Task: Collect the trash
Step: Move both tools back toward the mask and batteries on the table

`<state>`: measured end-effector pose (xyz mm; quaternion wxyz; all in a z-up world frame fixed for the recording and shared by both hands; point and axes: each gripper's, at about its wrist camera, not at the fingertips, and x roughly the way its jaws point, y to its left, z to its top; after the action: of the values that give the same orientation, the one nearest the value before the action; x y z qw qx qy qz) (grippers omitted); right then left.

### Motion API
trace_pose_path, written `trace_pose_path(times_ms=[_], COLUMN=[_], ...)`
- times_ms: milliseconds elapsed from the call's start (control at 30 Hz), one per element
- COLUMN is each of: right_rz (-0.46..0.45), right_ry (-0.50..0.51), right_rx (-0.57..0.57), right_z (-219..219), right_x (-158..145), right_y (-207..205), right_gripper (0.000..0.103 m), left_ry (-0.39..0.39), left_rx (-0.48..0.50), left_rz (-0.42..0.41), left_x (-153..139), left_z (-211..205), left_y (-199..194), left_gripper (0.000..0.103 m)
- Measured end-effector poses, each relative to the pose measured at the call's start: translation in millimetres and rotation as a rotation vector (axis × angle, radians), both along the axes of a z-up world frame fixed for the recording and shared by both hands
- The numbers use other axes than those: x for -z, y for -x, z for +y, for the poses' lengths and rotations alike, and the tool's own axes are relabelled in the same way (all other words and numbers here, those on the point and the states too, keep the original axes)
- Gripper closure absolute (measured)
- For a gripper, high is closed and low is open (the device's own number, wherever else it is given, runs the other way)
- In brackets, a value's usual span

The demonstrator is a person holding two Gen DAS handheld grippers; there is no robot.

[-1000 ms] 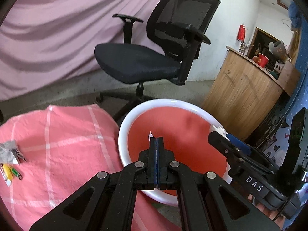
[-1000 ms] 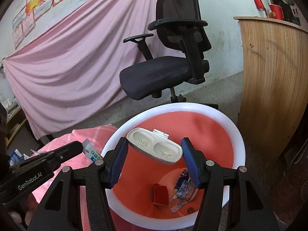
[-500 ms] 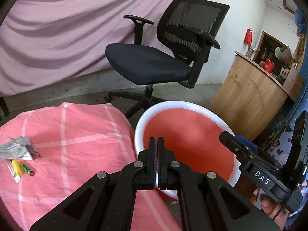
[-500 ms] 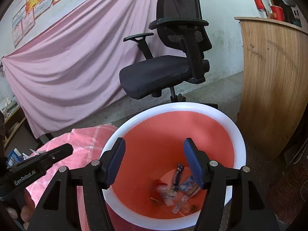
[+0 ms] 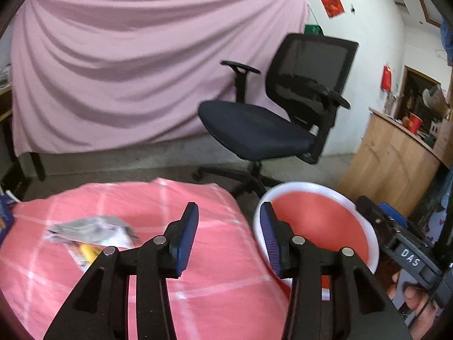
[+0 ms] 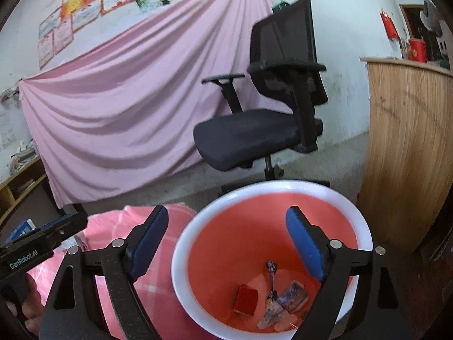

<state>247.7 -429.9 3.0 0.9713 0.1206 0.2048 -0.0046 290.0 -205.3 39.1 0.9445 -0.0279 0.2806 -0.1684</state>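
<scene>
My left gripper point(image 5: 229, 235) hovers over the edge of a pink checked cloth point(image 5: 198, 283), its blue-padded jaws opening with nothing between them. A crumpled grey wrapper point(image 5: 90, 228) and a yellow item point(image 5: 87, 252) lie on the cloth to its left. The red bin with a white rim point(image 5: 320, 226) stands to its right. My right gripper point(image 6: 228, 240) hangs above that bin point(image 6: 181, 243), jaws opening wide and empty. A red packet point(image 6: 246, 299) and colourful wrappers point(image 6: 291, 296) lie at the bin's bottom. Each gripper shows in the other's view: the right point(image 5: 376, 209), the left point(image 6: 70, 222).
A black office chair point(image 5: 260, 130) stands just behind the bin, before a pink draped sheet point(image 5: 127, 70). A curved wooden counter point(image 6: 410, 141) with a red cup point(image 6: 417, 49) rises at the right. A blue box point(image 6: 24, 226) and low shelves sit at far left.
The right gripper let go of a white plastic tray, which dropped into the bin, and its jaws spread wider. The left gripper swung left from the bin toward the cloth and went from shut to open.
</scene>
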Motion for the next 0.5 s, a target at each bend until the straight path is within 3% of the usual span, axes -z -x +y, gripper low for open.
trace_pose_path(times_ms=[33, 133, 167, 200, 500], right_rz=[-0.026, -0.091, -0.108, -0.131, -0.293], right_ry=[0.002, 0.009, 0.013, 0.018, 0.101], right_rx=[-0.003, -0.026, -0.033, -0.043, -0.148], right_z=[3.8, 13.7, 16.9, 21.5, 68.6], right_x=[-3.9, -12.0, -14.7, -17.8, -34.2], right_y=[1.2, 6.4, 7.2, 8.7, 19.9], right_gripper=[0.011, 0.001, 0.001, 0.0, 0.0], left_ry=[0.001, 0.007, 0.01, 0.014, 0.016], left_rx=[-0.014, -0.084, -0.104, -0.132, -0.251], left_rz=[-0.008, -0.043, -0.059, -0.087, -0.227], left_x=[-1.4, -7.2, -8.6, -10.4, -17.5], left_z=[5.9, 28.3, 33.9, 42.4, 93.6], left_y=[0.9, 5.6, 7.3, 11.0, 35.4], left_gripper=[0.06, 0.028, 0.014, 0.005, 0.002])
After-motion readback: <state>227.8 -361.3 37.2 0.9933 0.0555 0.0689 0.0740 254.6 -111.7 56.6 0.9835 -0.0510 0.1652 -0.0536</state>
